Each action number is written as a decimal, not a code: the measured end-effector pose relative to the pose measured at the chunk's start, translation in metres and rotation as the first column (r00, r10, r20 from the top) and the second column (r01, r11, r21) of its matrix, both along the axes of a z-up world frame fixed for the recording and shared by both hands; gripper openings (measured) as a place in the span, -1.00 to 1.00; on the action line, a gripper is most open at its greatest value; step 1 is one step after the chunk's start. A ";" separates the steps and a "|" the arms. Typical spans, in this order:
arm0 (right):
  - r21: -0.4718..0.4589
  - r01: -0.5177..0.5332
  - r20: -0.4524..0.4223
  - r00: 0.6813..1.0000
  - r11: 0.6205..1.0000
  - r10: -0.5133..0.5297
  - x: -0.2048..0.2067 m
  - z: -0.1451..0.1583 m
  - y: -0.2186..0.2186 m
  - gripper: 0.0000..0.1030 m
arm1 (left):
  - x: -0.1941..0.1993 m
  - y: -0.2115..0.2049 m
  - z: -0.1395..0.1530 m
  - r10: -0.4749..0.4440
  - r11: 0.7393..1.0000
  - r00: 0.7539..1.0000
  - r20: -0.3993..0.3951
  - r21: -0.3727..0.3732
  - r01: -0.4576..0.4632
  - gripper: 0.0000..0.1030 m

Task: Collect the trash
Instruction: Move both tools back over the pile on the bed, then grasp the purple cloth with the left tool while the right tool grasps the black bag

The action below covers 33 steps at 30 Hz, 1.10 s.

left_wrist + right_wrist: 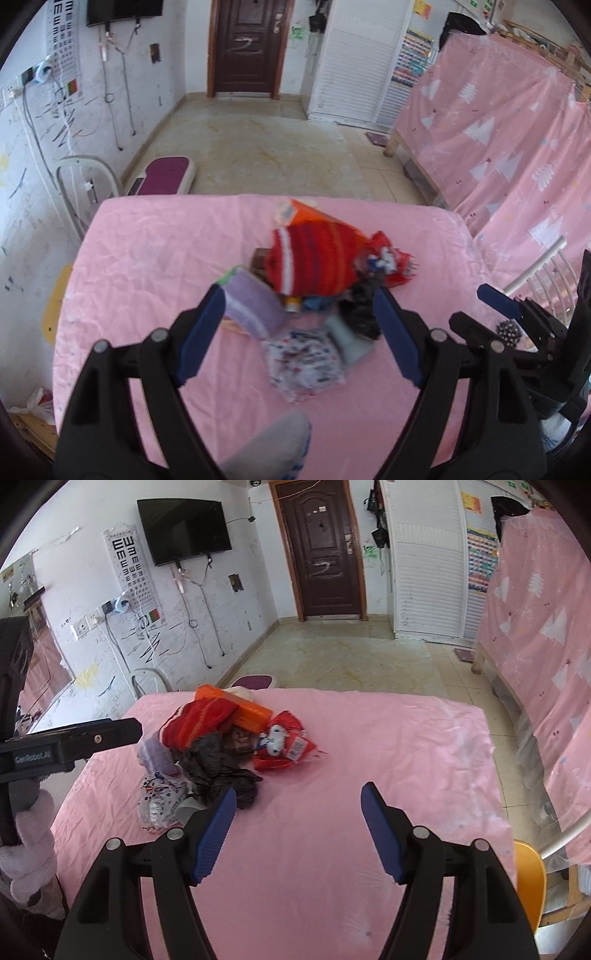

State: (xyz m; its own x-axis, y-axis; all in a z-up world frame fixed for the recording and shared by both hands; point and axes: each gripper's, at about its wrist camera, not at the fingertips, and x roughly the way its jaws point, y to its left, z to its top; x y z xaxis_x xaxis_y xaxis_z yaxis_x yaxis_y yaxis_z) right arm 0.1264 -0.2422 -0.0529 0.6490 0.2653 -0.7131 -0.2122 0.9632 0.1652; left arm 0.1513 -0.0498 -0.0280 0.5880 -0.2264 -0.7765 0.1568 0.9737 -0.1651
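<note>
A heap of trash lies on the pink tablecloth (147, 258): a red striped knit piece (314, 258), an orange box (303, 212), a purple pad (251, 310), a crumpled black bag (362, 310), a red wrapper (391, 262) and a printed white wrapper (306, 362). My left gripper (299, 299) hovers over the near side of the heap, open, with nothing pressed between its pads. My right gripper (300, 792) is open over bare cloth. From there the black bag (221, 768) and red wrapper (284, 742) lie to its left.
A white chair (85, 184) and a purple floor scale (162, 177) stand beyond the table's far left corner. A pink patterned curtain (498, 129) runs along the right. A yellow chair (528, 878) is at the table's right edge. Grey fabric (273, 443) shows at the near edge.
</note>
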 end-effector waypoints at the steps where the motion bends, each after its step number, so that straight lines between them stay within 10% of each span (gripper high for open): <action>1: 0.000 -0.006 -0.005 1.000 1.000 0.006 0.002 -0.001 0.004 0.17 | 0.003 0.005 -0.002 0.010 1.000 1.000 -0.005 0.003 -0.010 0.53; 28: 0.046 -0.108 -0.126 0.986 0.993 0.113 0.053 -0.034 0.060 0.28 | 0.045 0.021 -0.063 -0.017 0.998 0.991 -0.130 0.059 0.025 0.37; 33: 0.050 -0.115 -0.136 0.983 0.992 0.120 0.053 -0.034 0.060 -0.06 | 0.041 0.022 -0.062 -0.025 0.999 0.990 -0.139 0.031 0.029 0.25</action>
State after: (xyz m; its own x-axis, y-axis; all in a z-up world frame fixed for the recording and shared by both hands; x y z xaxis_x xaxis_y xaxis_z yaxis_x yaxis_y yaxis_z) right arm 0.1798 -0.1825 -0.0874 0.5071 0.3651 -0.7807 -0.2958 0.9246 0.2402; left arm 0.1922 -0.0276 -0.0904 0.4686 -0.2137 -0.8572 0.1611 0.9747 -0.1550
